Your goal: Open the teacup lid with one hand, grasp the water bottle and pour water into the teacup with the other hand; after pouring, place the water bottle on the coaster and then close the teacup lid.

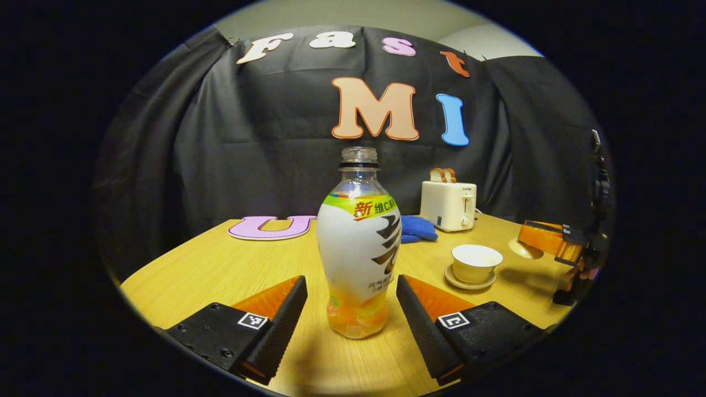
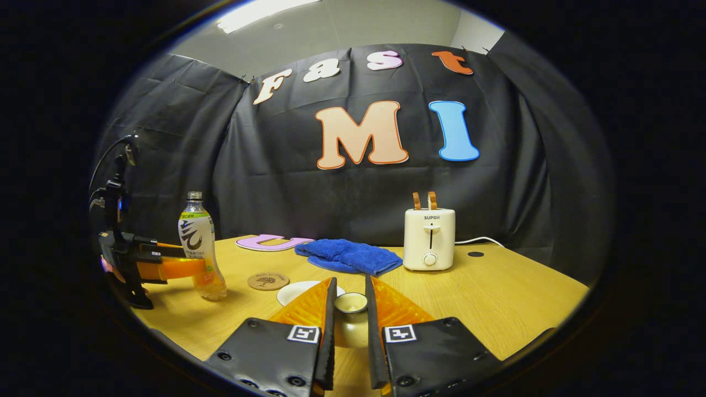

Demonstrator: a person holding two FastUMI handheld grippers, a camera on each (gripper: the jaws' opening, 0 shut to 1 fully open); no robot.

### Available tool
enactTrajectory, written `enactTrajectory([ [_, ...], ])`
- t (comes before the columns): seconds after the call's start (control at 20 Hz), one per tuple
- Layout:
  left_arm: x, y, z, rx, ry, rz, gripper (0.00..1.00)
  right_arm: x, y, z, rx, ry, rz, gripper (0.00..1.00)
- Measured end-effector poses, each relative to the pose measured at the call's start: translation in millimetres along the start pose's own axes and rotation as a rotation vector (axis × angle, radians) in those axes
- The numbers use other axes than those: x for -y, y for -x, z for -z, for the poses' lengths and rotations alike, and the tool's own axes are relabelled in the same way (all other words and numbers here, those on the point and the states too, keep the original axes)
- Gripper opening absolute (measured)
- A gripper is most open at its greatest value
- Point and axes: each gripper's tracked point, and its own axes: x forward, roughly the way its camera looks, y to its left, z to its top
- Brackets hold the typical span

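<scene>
Left gripper view: centre frame, a clear plastic water bottle (image 1: 358, 248) with a white wrap label and no cap, standing upright on the pale wooden table (image 1: 220, 270). At the bottom, left gripper (image 1: 348, 284) with jaws spread wide, one finger on each side of the bottle's lower half, a narrow gap visible on both sides. Right of centre, a cream ceramic teacup (image 1: 476, 263) on its saucer, uncovered. At the far right edge, the right gripper (image 1: 543, 240) raised above the table beside the cup, a pale round piece at its tips. Behind the cup, a cream two-slot toaster (image 1: 448, 205) and a folded blue cloth (image 1: 416, 229).

Right gripper view: at the bottom centre, right gripper (image 2: 349, 282) with jaws drawn close, pinching the cream teacup lid (image 2: 351, 303) between them, held off the table. Just behind its left finger, a white rim, partly hidden, probably the cup. Left of that, a round brown cork coaster (image 2: 268, 281), bare. Further left, the bottle (image 2: 201, 248) upright, with the left gripper (image 2: 182, 267) reaching its lower part from the left edge. Toaster (image 2: 429, 238) right of centre, blue cloth (image 2: 348, 256) in the middle.
</scene>
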Motion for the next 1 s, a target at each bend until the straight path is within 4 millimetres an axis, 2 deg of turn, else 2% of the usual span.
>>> enactTrajectory([
  [0.4,0.7,-31.7,4.1,-0.043,-0.011,-0.051,0.95,30.6,12.4,-2.1,0.003,0.001,0.043,0.29],
  [0.5,1.0,-35.0,5.8,-0.058,-0.021,-0.056,0.88,35.1,14.7,-2.2,0.0,0.001,0.042,0.27],
  [0.7,4.0,-39.1,8.4,-0.085,-0.039,-0.067,0.66,44.3,15.9,-2.0,-0.001,0.002,0.053,0.27],
  [0.85,5.0,-37.8,7.9,-0.09,-0.062,-0.089,0.59,50.7,17.0,-2.8,-0.001,0.002,0.06,0.27],
  [1.0,1.6,-34.2,11.1,-0.124,-0.118,-0.14,0.58,56.8,18.7,-3.0,0.0,0.002,0.064,0.27],
])
